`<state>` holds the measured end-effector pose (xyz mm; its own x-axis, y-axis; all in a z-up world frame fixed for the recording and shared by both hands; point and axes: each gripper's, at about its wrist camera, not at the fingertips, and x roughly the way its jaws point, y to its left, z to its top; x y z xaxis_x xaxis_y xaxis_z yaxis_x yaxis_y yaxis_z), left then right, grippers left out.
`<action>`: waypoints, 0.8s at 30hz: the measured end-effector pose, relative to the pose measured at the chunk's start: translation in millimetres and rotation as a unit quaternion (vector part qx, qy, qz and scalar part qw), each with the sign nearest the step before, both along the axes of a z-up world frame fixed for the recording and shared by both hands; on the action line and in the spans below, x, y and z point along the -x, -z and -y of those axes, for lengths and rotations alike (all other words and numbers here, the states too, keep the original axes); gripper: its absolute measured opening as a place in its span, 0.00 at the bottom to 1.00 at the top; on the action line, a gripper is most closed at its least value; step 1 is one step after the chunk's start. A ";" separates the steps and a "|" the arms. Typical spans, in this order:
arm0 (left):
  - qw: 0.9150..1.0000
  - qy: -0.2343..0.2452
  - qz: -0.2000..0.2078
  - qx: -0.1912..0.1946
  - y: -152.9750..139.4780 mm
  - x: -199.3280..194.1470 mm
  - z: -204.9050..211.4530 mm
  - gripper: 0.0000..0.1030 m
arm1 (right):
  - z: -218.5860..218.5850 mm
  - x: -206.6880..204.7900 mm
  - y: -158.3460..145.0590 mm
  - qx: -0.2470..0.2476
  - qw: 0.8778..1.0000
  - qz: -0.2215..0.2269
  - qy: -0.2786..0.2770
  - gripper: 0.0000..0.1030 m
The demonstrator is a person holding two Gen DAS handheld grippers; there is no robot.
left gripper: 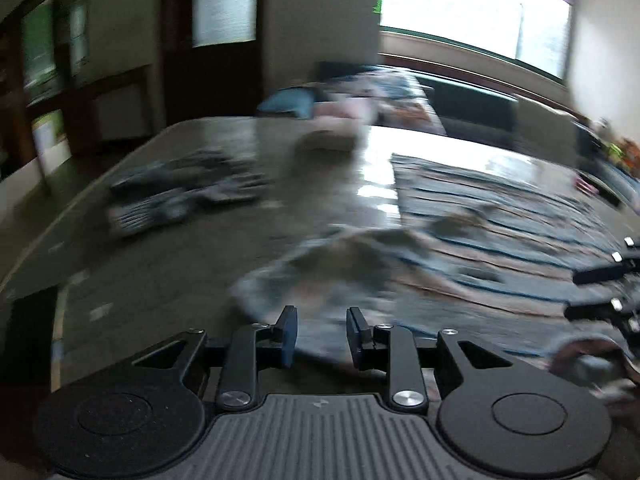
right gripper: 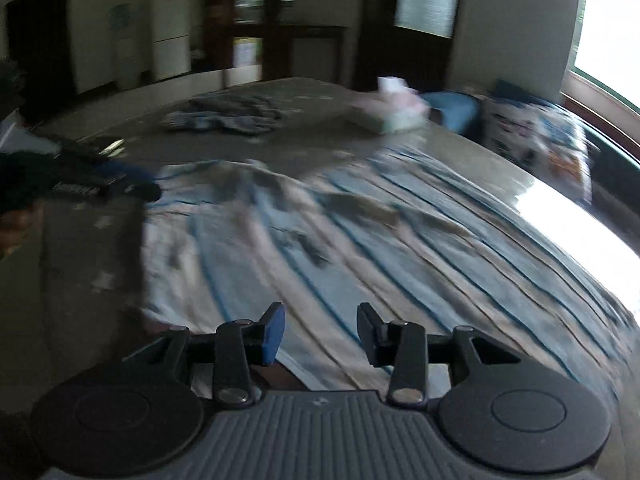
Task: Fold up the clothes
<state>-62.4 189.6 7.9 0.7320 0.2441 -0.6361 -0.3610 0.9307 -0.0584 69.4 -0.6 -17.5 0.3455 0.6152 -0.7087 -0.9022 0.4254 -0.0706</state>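
A large blue-and-white striped garment [left gripper: 500, 232] [right gripper: 360, 240] lies spread over the grey table [left gripper: 160, 280]; both views are blurred. My left gripper [left gripper: 322, 320] hangs open over the garment's near left corner, with nothing pressed between its pads. My right gripper [right gripper: 322, 316] is open above the garment's near edge, its jaws apart and empty. In the left wrist view the right gripper [left gripper: 592, 292] shows at the right edge. In the right wrist view the left gripper [right gripper: 132, 182] shows at the garment's far left corner.
A dark striped pile of clothes [left gripper: 180, 192] [right gripper: 228, 118] lies at the table's far left. A pale box [right gripper: 396, 116] sits at the far side. A patterned pillow [right gripper: 536, 148] and a bright window [left gripper: 472, 12] lie beyond the table.
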 end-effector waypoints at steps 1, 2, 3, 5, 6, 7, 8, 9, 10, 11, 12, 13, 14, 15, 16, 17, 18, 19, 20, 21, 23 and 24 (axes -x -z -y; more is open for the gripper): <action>1.000 -0.011 0.002 0.007 0.5 2.7 -9.7 0.29 | -11.0 3.7 0.3 0.001 1.000 -0.001 -0.012 0.39; 1.000 -0.019 0.002 0.016 1.3 4.2 -18.0 0.29 | -21.3 6.5 0.7 0.002 1.000 -0.002 -0.024 0.39; 0.999 -0.026 0.001 0.025 2.6 4.3 -25.1 0.29 | -31.0 9.5 1.0 0.003 0.999 -0.002 -0.035 0.39; 0.999 -0.033 -0.002 0.041 6.0 4.4 -35.4 0.29 | -48.1 14.8 2.3 0.007 0.999 -0.001 -0.052 0.39; 0.998 -0.035 -0.003 0.048 6.6 4.8 -38.2 0.29 | -59.2 18.1 3.9 0.009 0.998 0.000 -0.062 0.39; 0.998 -0.037 -0.004 0.053 8.0 4.5 -40.8 0.30 | -68.1 21.4 4.9 0.011 0.998 0.000 -0.070 0.39; 0.998 -0.040 -0.005 0.058 9.5 4.1 -43.1 0.30 | -75.6 24.0 6.4 0.011 0.997 -0.001 -0.076 0.39; 0.997 -0.041 -0.006 0.063 10.8 4.2 -45.2 0.30 | -83.2 26.9 8.2 0.010 0.997 -0.002 -0.080 0.38; 0.997 -0.041 -0.007 0.068 12.0 4.6 -46.3 0.30 | -89.6 29.2 9.7 0.009 0.997 -0.003 -0.083 0.38; 0.997 -0.040 -0.008 0.072 13.2 3.9 -47.3 0.30 | -94.5 31.1 10.8 0.008 0.996 -0.003 -0.084 0.38; 0.996 -0.038 -0.008 0.076 15.0 2.7 -48.6 0.30 | -100.4 33.2 12.2 0.007 0.996 -0.003 -0.086 0.38; 0.996 -0.036 -0.008 0.079 16.3 1.6 -49.6 0.30 | -107.0 35.4 14.3 0.007 0.996 -0.002 -0.087 0.38; 0.996 -0.034 -0.006 0.081 17.4 0.8 -49.8 0.30 | -111.2 36.8 16.8 0.009 0.996 -0.001 -0.088 0.38; 0.996 -0.032 -0.005 0.082 18.4 0.2 -49.9 0.30 | -115.6 38.7 18.9 0.012 0.996 -0.001 -0.087 0.38; 0.996 -0.031 -0.004 0.083 19.1 -1.3 -50.2 0.30 | -118.7 39.5 21.4 0.014 0.996 -0.001 -0.087 0.38; 0.996 -0.030 -0.003 0.083 19.3 -2.2 -50.2 0.30 | -121.1 41.2 23.5 0.016 0.996 -0.001 -0.087 0.38; 0.996 -0.029 -0.003 0.082 19.4 -3.2 -50.0 0.29 | -122.7 42.7 25.0 0.018 0.996 0.001 -0.088 0.37; 0.996 -0.028 -0.002 0.082 19.7 -4.0 -50.0 0.27 | -124.5 44.4 27.2 0.020 0.996 0.005 -0.089 0.37; 0.996 -0.028 -0.001 0.081 20.1 -4.5 -50.0 0.27 | -125.2 46.7 28.5 0.022 0.996 0.010 -0.090 0.37; 0.996 -0.027 0.002 0.082 20.6 -5.2 -50.6 0.27 | -126.3 49.2 29.3 0.022 0.996 0.016 -0.091 0.37; 0.996 -0.023 0.007 0.088 22.5 -5.9 -52.3 0.12 | -126.2 51.5 29.4 0.020 0.995 0.015 -0.093 0.37; 0.996 -0.023 0.009 0.090 23.2 -6.4 -53.0 0.10 | -125.9 52.3 29.8 0.021 0.995 0.008 -0.096 0.36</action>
